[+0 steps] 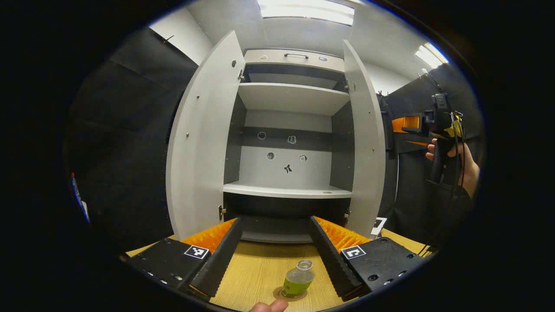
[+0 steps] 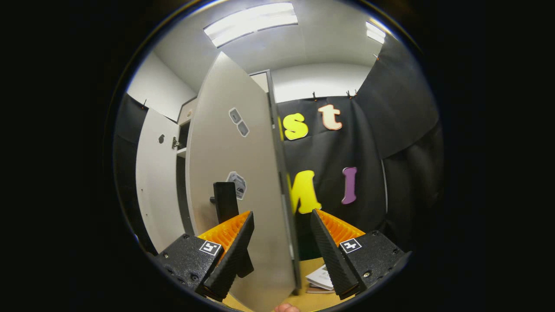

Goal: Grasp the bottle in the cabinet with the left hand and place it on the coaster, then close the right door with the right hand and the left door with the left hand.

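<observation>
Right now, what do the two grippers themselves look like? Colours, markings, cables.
Left gripper: black housings, black serrated pads, orange ribbed finger backs, a white square marker tag on each housing. Right gripper: the same build. Seen farther off in the left gripper view, it has a black handle, orange parts, a yellow piece and dark cables.

Both doors stand open: left door (image 1: 197,143), right door (image 1: 366,143). The cabinet shelves (image 1: 286,190) are bare, giving open passage between them. Right door's edge (image 2: 284,208) lies between the right gripper's (image 2: 282,249) spread fingers, blocking straight advance.
</observation>
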A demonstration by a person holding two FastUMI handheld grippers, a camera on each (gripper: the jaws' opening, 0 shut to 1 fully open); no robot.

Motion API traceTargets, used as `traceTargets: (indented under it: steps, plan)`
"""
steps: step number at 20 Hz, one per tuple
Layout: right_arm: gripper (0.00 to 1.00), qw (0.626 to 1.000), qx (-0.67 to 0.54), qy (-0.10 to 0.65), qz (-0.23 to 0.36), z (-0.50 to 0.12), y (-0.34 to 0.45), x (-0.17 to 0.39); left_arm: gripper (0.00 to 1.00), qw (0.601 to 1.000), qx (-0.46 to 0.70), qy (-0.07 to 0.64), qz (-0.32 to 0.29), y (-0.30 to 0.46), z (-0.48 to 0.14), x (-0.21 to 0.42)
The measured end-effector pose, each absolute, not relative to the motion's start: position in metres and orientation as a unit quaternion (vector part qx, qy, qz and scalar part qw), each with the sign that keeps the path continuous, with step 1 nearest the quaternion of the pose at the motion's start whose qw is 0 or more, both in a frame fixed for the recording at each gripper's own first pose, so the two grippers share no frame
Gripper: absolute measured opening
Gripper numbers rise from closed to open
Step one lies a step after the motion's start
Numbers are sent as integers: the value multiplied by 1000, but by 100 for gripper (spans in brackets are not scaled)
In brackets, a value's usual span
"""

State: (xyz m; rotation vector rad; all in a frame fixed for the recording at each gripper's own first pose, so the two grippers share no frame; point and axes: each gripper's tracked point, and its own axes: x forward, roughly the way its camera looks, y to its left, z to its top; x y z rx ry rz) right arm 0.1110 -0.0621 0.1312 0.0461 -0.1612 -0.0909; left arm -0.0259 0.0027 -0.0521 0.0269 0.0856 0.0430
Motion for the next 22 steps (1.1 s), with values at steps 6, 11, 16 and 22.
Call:
traceTargets:
  steps: [6,11,16,22]
  plan:
    - [82,997,34,-70,-2,119,-16,143,95,998,7,48,35,13,-56,-27]
    - [81,995,68,-71,8,120,-1,160,95,997,10,55,48,22,-60,-32]
    - [82,995,48,-92,-12,133,-16,146,94,997,4,57,58,28,-60,-36]
    - [81,995,7,-95,-26,125,-25,95,95,997,-6,62,38,13,-59,-33]
